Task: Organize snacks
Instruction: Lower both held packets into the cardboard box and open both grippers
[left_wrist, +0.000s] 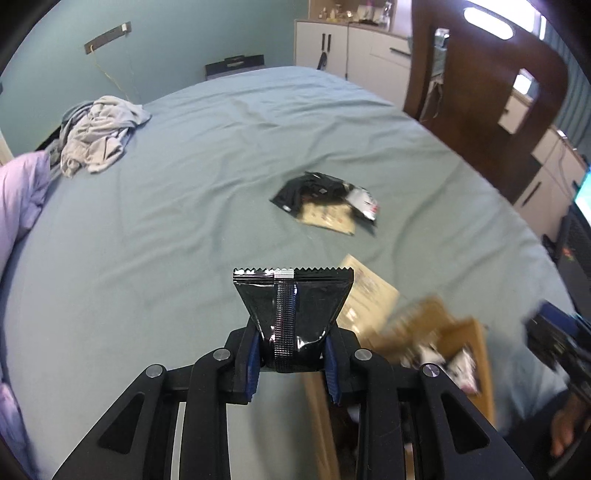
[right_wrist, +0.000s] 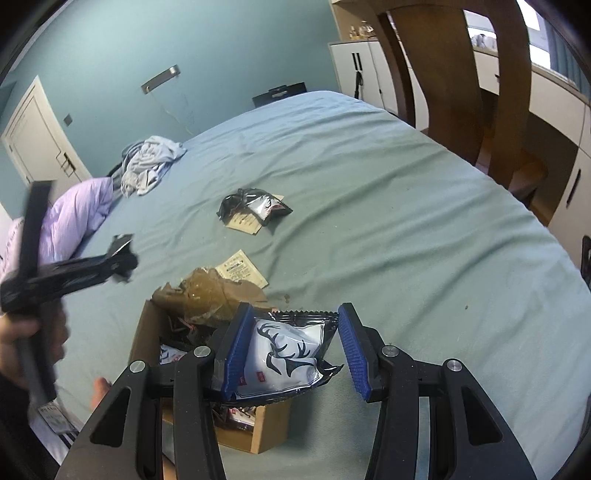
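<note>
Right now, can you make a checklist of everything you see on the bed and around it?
Surface: bed sheet, wrinkled, small dark specks.
Job's things: open cardboard box with packets inside; packet pile mid-bed; one flat tan packet beside the box.
Clutter: crumpled clothes, purple duvet.
Grippers: left gripper shut on a black packet; right gripper holds a white antler packet.
Cables: thin cord down the wall.
Surroundings: wooden chair, white cabinets, door.
</note>
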